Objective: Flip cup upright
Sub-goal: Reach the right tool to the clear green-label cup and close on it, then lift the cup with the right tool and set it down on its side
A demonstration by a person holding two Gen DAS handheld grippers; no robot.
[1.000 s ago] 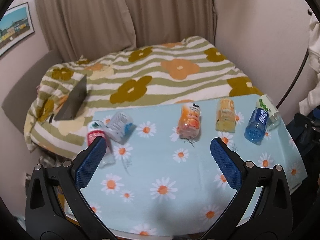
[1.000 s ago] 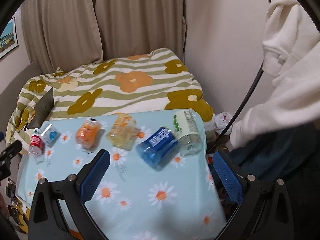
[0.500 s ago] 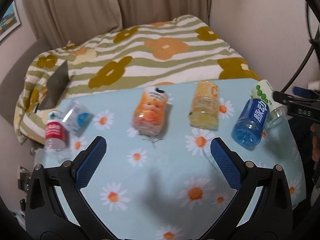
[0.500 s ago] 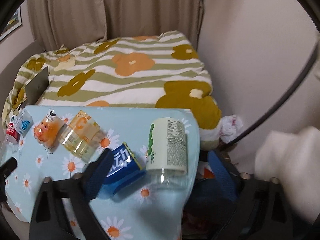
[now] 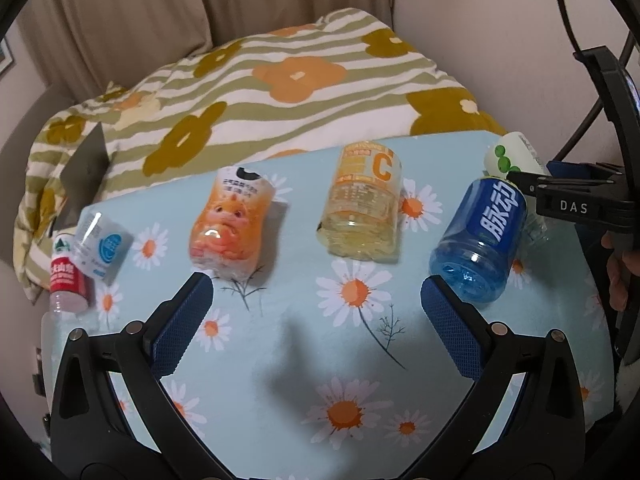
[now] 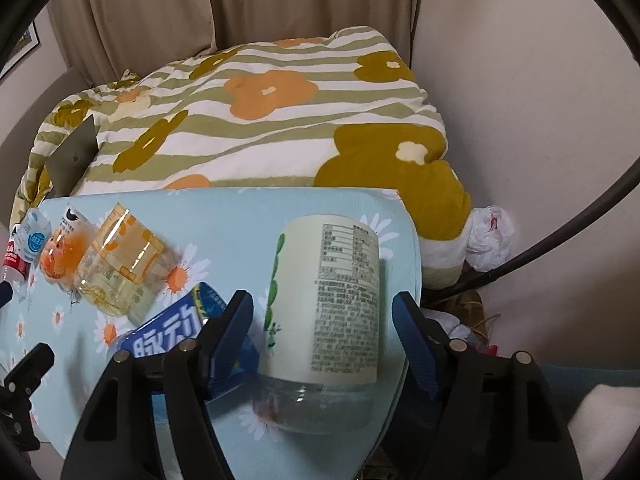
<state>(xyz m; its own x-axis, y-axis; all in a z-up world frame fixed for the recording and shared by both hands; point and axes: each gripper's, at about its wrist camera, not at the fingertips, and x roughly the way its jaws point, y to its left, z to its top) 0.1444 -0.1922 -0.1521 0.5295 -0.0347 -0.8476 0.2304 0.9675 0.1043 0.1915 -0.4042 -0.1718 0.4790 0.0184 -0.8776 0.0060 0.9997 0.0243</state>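
The cream-labelled cup (image 6: pixel 326 312) is a cut-off plastic bottle: a pale sleeve printed with green leaves and a block of small text, and a clear ribbed bottom pointing at 6 o'clock in the right wrist view. It lies on its side on the daisy-print surface (image 6: pixel 240 208), close to that surface's edge at 3 o'clock. The right gripper (image 6: pixel 322 312) straddles it with fingers (image 6: pixel 416 340) apart, one on each side of the sleeve; whether the pads touch it I cannot tell. Just beside it at 9 o'clock lies the blue cup (image 6: pixel 168 334), partly hidden behind a finger.

The left wrist view shows the whole row, all toppled: a red-labelled cup (image 5: pixel 66 280) and a white-and-blue cup (image 5: pixel 102 246) at 9 o'clock, an orange cartoon cup (image 5: pixel 230 226), a yellow cup (image 5: pixel 366 200) marked with a C, then the blue cup (image 5: pixel 482 240). There only the top of the cream-labelled cup (image 5: pixel 510 156) peeks out behind the right gripper's black frame at 3 o'clock. The left gripper (image 5: pixel 316 320) hangs over bare cloth with fingers (image 5: pixel 182 326) wide apart, holding nothing. Only the right wrist view shows the white plastic bag (image 6: pixel 490 238) on the floor beside the flowered quilt (image 6: pixel 260 120).
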